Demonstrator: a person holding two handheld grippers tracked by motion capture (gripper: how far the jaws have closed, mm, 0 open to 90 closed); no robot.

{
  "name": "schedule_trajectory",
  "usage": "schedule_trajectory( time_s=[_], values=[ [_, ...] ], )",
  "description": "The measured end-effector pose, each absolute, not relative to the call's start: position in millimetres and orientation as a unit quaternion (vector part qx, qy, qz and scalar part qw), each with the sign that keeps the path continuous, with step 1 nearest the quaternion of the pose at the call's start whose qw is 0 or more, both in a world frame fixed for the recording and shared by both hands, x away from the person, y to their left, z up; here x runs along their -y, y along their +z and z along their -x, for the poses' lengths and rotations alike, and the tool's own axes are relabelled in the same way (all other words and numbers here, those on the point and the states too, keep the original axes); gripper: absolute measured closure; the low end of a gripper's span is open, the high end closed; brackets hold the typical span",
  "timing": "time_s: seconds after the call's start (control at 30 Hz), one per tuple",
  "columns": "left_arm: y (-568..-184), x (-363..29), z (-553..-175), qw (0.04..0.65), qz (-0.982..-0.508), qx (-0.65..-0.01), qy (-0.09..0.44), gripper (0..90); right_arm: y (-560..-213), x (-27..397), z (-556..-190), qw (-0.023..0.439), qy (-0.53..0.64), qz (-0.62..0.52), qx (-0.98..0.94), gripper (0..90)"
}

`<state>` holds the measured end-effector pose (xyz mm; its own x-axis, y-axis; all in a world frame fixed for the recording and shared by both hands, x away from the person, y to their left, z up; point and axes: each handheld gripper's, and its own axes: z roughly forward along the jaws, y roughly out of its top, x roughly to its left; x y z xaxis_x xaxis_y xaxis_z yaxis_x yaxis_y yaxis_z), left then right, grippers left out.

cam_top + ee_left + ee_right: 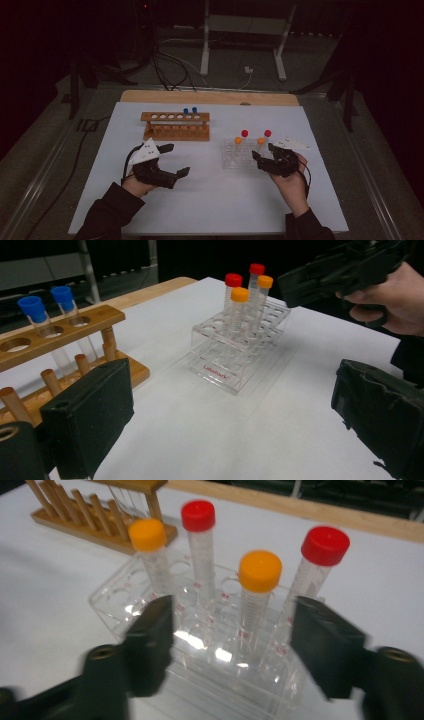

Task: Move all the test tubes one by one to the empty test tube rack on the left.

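A clear plastic rack (239, 156) stands right of centre on the white mat and holds two red-capped and two orange-capped tubes. My right gripper (239, 647) is open at the rack's near right side. The nearer orange-capped tube (258, 575) stands between its jaws, and the pads are clear of it. A red-capped tube (324, 547) rises just beyond the right jaw. My left gripper (177, 160) is open wide and holds nothing. It rests low on the mat left of the clear rack (235, 357), near the wooden rack (60, 340).
The wooden rack (176, 127) at the back left carries two blue-capped tubes (190, 111) at its right end, beside several bare holes. A wooden board edge (210, 96) lies behind the white mat (215, 205). Cables and a stand's legs are on the floor beyond.
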<state>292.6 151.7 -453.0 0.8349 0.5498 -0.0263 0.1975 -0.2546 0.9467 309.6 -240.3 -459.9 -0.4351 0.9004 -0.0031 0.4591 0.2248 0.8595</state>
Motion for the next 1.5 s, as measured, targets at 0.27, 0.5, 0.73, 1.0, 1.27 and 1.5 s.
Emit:
schedule_trajectory(
  time_s=[0.27,0.5,0.73,1.0,1.27,1.5],
  values=[
    [-454.5,-151.0,-292.1,0.559,-0.779,-0.239,0.155,4.2,-467.7,243.3,-322.7,0.26,0.399,-0.482,-0.736,53.0],
    [-454.6,-149.9,-291.8,0.558,-0.781,-0.234,0.155,4.2,-468.8,241.4,-329.0,0.264,0.4,-0.476,-0.738,62.6],
    [-453.8,-151.0,-291.7,0.559,-0.781,-0.234,0.151,4.2,-472.6,237.8,-334.9,0.267,0.384,-0.477,-0.744,69.7],
    [-454.2,-152.1,-292.0,0.56,-0.78,-0.235,0.151,4.2,-474.5,235.6,-338.3,0.266,0.378,-0.477,-0.747,74.0],
    [-455.3,-152.4,-293.0,0.556,-0.783,-0.236,0.147,4.2,-466.9,236.8,-334.5,0.273,0.388,-0.469,-0.745,74.4],
    [-456.1,-151.7,-293.2,0.555,-0.786,-0.235,0.138,4.2,-453.5,237.6,-325.7,0.289,0.399,-0.46,-0.738,74.5]
  ],
)
